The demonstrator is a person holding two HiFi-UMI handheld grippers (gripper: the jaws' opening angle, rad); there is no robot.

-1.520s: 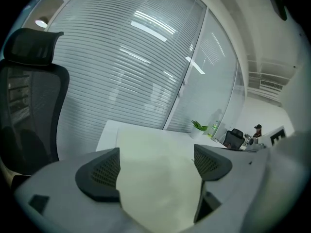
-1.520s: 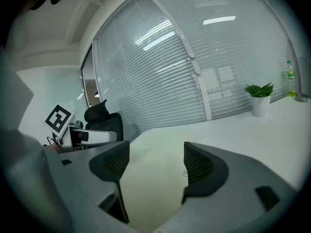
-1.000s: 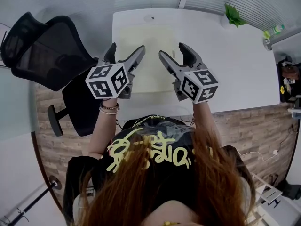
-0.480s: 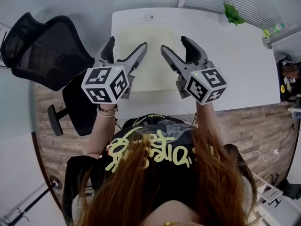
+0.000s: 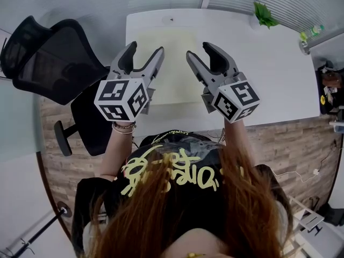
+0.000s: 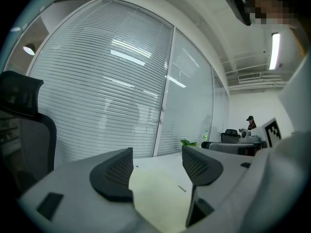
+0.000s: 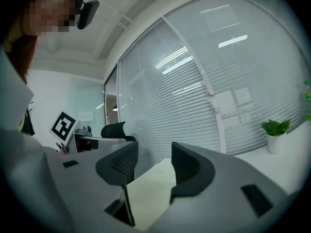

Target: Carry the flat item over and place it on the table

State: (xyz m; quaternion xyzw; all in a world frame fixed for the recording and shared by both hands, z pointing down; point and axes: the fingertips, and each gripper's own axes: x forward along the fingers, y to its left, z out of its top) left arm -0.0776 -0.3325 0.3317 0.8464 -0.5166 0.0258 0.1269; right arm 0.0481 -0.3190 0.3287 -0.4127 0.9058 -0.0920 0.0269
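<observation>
Left gripper (image 5: 145, 52) and right gripper (image 5: 200, 52), both empty, are closing above a thin, pale-yellow rectangular mat (image 5: 164, 63) on the smooth white table (image 5: 269, 74).

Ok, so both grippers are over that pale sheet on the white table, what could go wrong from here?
1. The pale sheet lies flat on the table, so the left gripper and right gripper, both closing with nothing between their jaws, may shut on air or scrape the tabletop.
2. If only one gripper catches the near edge, the sheet could fold or slide.
</observation>
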